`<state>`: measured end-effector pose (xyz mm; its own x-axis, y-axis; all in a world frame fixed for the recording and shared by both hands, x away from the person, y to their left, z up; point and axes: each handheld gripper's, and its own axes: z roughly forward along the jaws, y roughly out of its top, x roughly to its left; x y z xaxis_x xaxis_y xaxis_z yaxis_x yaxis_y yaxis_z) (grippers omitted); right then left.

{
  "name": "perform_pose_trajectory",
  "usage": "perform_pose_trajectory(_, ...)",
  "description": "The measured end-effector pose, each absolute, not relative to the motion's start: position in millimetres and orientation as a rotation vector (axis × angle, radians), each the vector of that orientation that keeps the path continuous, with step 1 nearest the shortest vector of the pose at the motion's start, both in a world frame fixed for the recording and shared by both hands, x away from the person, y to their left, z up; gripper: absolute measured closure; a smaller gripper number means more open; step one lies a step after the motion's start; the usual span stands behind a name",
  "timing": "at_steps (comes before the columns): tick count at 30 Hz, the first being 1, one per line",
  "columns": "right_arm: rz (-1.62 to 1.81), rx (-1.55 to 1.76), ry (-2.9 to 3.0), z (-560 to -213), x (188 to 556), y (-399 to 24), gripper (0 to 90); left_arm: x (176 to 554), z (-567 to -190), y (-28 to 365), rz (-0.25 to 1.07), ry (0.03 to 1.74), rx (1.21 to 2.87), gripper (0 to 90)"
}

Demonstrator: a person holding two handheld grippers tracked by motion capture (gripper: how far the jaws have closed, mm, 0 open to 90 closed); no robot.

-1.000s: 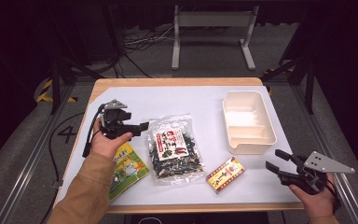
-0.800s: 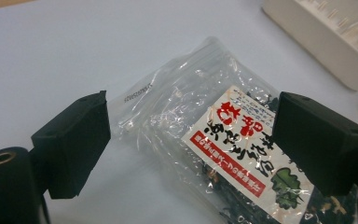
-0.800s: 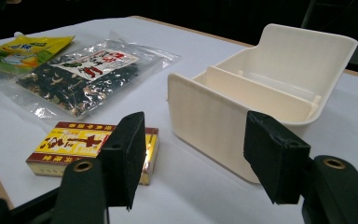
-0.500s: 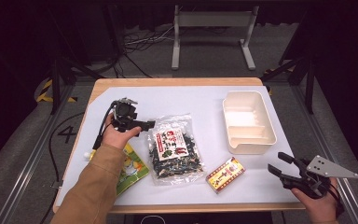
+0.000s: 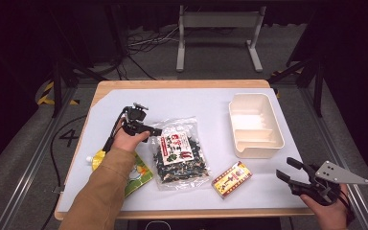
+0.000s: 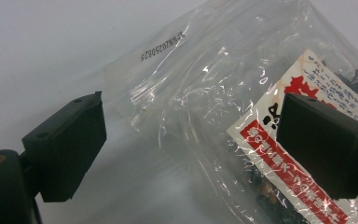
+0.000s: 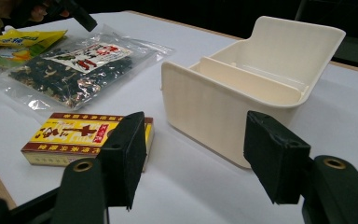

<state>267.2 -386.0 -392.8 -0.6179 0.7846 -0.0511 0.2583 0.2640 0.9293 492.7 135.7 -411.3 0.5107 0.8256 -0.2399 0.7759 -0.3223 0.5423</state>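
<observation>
The left hand-held gripper (image 5: pixel 154 130) has just been opening its jaws, and they now stand apart with nothing pinched, just over the near top corner of the clear snack bag (image 5: pixel 179 154). To grip well, it should close on the empty sealed edge (slippery film) rather than the filled belly. The bag is transparent, crinkled, with dark pieces and a red-and-white label. The right hand-held gripper (image 5: pixel 292 171) hangs open, empty, well away from the bag.
</observation>
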Motion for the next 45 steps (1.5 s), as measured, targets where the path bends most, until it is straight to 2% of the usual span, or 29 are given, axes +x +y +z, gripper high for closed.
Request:
perform_pose_trajectory(17, 1.334, 0.938, 2.038, -395, 269, -384, 38.4, 500, -430, 122, 0.100, 1.334, 2.212, 8.5)
perform_pose_trajectory(20, 1.336, 0.934, 2.041, -395, 270, -384, 38.3, 500, -431, 119, 0.116, 1.315, 2.249, 12.0)
perform_pose_trajectory(23, 1.329, 0.937, 2.050, -397, 270, -383, 38.4, 499, -429, 118, 0.140, 1.304, 2.283, 19.9)
perform_pose_trajectory(29, 1.323, 0.935, 2.056, -398, 270, -380, 38.3, 496, -429, 111, 0.209, 1.288, 2.340, 24.4)
perform_pose_trajectory(31, 1.324, 0.931, 2.058, -398, 271, -379, 38.2, 496, -427, 109, 0.209, 1.281, 2.349, 30.6)
perform_pose_trajectory(32, 1.324, 0.931, 2.058, -398, 271, -379, 38.2, 495, -426, 107, 0.208, 1.275, 2.356, 30.6)
perform_pose_trajectory(33, 1.324, 0.929, 2.059, -398, 271, -379, 38.2, 492, -424, 101, 0.231, 1.267, 2.382, 38.9)
perform_pose_trajectory(34, 1.324, 0.925, 2.063, -398, 272, -377, 38.3, 492, -423, 99, 0.254, 1.265, 2.397, 43.3)
perform_pose_trajectory(37, 1.326, 0.921, 2.068, -398, 273, -377, 38.2, 493, -423, 99, 0.242, 1.282, 2.391, 45.3)
perform_pose_trajectory(40, 1.325, 0.920, 2.072, -399, 273, -377, 38.2, 492, -423, 102, 0.257, 1.290, 2.373, 53.6)
perform_pose_trajectory(45, 1.331, 0.923, 2.075, -399, 272, -377, 38.2, 492, -423, 102, 0.276, 1.312, 2.368, 58.4)
